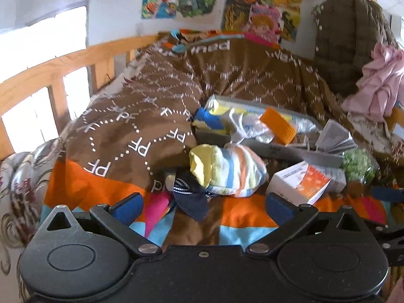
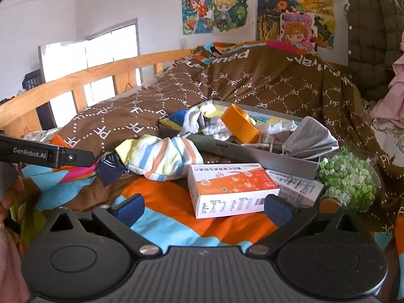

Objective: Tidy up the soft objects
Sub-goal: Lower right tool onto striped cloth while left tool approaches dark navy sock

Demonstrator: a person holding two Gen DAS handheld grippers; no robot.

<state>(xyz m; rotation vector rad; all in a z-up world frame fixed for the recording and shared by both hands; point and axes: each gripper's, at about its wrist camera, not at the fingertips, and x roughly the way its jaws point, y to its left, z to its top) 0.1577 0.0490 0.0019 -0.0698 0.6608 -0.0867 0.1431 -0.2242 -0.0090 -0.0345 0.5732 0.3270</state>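
- Our left hand-held gripper [image 1: 202, 208]: jaws wide apart, nothing held, just short of the navy sock [image 1: 193, 199].
- Our right hand-held gripper [image 2: 203, 208]: spread wide, empty.
- Striped sock bundle [image 2: 161, 159] on the bed [image 2: 176, 227], beside the grey tray [image 2: 252, 154].

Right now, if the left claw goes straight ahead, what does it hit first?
Probably the dark navy sock, lying just ahead between the open left claw pads, with the striped sock bundle right behind it. Depth is uncertain.
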